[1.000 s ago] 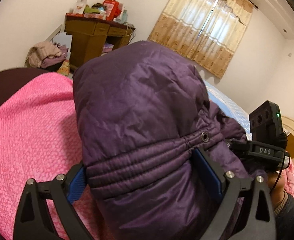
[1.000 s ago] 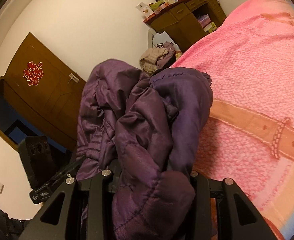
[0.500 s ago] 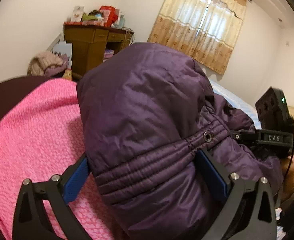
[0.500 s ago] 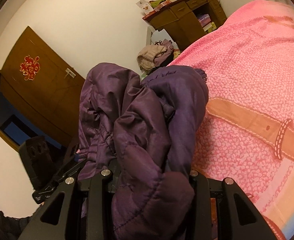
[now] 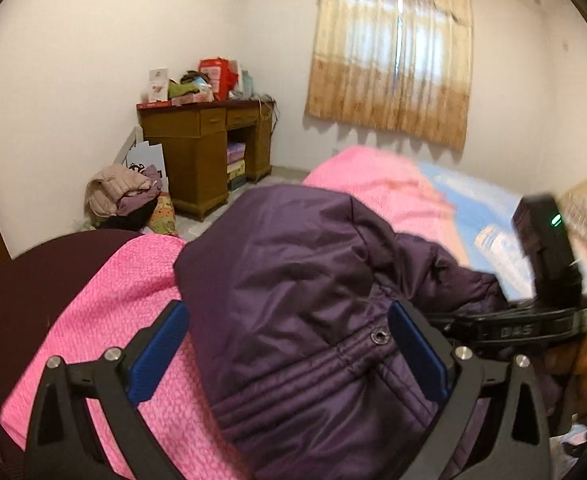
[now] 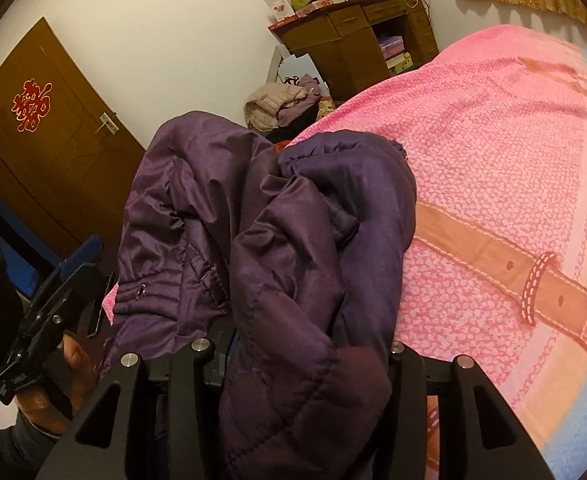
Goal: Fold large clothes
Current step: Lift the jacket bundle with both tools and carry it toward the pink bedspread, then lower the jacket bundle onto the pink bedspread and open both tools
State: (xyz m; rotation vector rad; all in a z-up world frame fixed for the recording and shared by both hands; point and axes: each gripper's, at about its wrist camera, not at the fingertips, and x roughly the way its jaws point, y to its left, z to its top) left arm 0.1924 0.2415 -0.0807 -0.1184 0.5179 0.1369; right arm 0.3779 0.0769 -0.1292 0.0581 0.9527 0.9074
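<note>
A purple padded jacket [image 5: 293, 280] lies bunched on the pink bed cover [image 5: 133, 288]. My left gripper [image 5: 287, 312] stands wide around its snap-buttoned band. The right blue pad [image 5: 417, 352] touches the fabric, while pink cover shows between the left pad [image 5: 161, 344] and the jacket. In the right wrist view the jacket [image 6: 293, 240] rises out of my right gripper [image 6: 297, 320]. Its jaws are opening, with a thick fold filling the gap between them and hiding the fingertips. The left gripper [image 6: 81, 264] is at the left edge, held by a hand [image 6: 53, 380].
A wooden desk [image 5: 197, 152] piled with boxes stands against the far wall, with a heap of clothes [image 5: 121, 196] on the floor beside it. A brown door [image 6: 45, 140] is at the left. A curtained window [image 5: 393, 60] is behind the bed. The dark bed end [image 5: 25, 288] borders the cover.
The left gripper rose and rolled, and the jacket now sits lower in its view, off the left pad. The right gripper's fingers have spread a little around the fold.
</note>
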